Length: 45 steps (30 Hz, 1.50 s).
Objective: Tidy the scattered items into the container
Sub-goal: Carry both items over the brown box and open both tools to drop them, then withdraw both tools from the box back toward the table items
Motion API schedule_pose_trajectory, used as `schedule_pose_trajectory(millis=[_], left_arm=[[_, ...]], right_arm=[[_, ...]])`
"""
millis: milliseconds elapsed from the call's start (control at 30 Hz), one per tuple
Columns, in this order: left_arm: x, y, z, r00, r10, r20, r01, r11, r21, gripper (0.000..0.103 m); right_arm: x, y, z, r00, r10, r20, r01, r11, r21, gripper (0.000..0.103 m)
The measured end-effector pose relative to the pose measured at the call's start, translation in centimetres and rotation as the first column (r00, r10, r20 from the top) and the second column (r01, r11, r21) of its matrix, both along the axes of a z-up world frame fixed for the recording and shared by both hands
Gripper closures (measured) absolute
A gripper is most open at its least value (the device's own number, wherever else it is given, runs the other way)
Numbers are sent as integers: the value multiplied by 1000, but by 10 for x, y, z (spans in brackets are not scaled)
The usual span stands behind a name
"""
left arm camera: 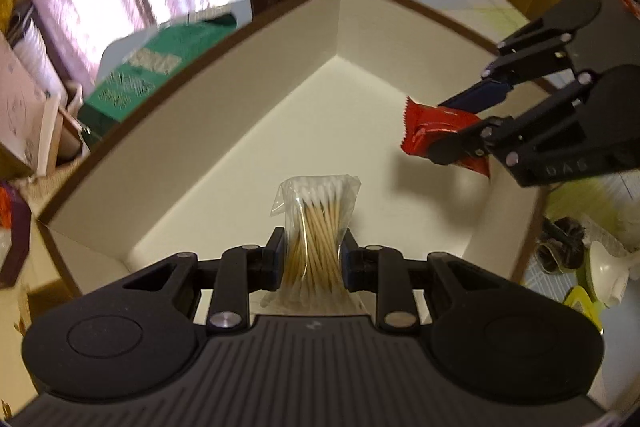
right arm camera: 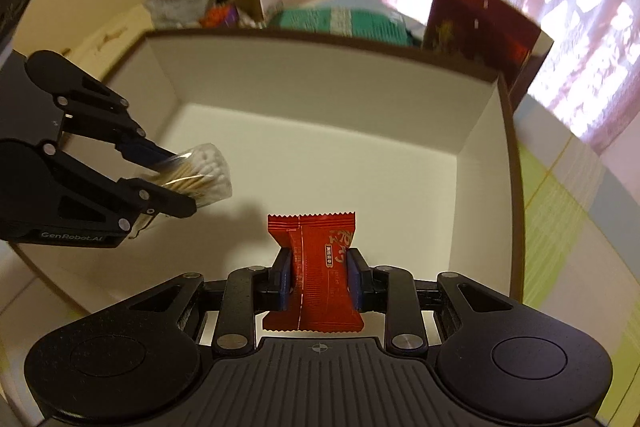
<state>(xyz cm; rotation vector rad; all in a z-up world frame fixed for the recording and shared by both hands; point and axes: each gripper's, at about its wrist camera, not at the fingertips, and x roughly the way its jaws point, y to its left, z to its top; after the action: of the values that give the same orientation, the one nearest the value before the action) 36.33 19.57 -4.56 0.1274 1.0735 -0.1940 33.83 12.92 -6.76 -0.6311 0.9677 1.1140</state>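
left gripper [left arm camera: 312,259] clamping cotton swab bag [left arm camera: 316,223] mid-bundle | right gripper [right arm camera: 319,279] pinching red snack packet [right arm camera: 316,271] at its waist | both hovering over white box [right arm camera: 320,79] | likely handling light, crinkly, slippery film

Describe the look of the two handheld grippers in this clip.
Both are matte black plastic. The left gripper and right gripper have ribbed bodies, round side discs, silver pivot rivets on linkage bars and dark blue finger pads. The left body carries white "GenRobot.AI" lettering. No cables or sleeves show.
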Motion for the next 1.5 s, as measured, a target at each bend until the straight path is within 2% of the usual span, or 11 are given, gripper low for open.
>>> schedule_pose_trajectory(millis=[200,433,467,500,533,567,633,667,733,1100,1500], left_arm=[[15,0,-22,995,45,-84,-49,998,-50,80],[23,-4,-37,989,67,-133,-75,996,-53,80],[24,-4,-38,988,70,-138,-78,995,-55,79],[24,-5,-40,986,73,-147,-82,995,-53,77],[25,-5,-42,985,76,-157,-85,995,-51,65],[25,-5,-42,983,83,-162,-92,995,-49,49],[24,-7,-44,982,79,-171,-83,996,-17,38],[22,-8,-45,982,79,-174,-78,997,10,28],[19,-6,-46,980,92,-178,-90,996,21,19],[8,-6,-36,977,92,-194,-86,995,42,14],[-3,-10,-9,985,112,-134,-102,991,83,12]], right_arm=[[5,7,-15,1000,3,-18,-4,999,-51,72],[8,18,-24,1000,23,-5,-24,995,-97,71],[8,19,-25,999,33,-8,-34,993,-109,64],[7,20,-26,999,38,-12,-39,993,-115,28],[6,19,-26,1000,30,1,-29,993,-114,11],[7,18,-25,1000,22,16,-20,994,-106,10],[8,17,-24,1000,24,-10,-25,995,-101,10],[9,16,-24,999,19,-27,-22,995,-101,10],[9,15,-24,999,16,-39,-21,994,-105,10],[-1,3,-9,999,-10,-48,4,994,-110,10],[-13,-16,20,1000,-18,-12,17,998,-54,10]])
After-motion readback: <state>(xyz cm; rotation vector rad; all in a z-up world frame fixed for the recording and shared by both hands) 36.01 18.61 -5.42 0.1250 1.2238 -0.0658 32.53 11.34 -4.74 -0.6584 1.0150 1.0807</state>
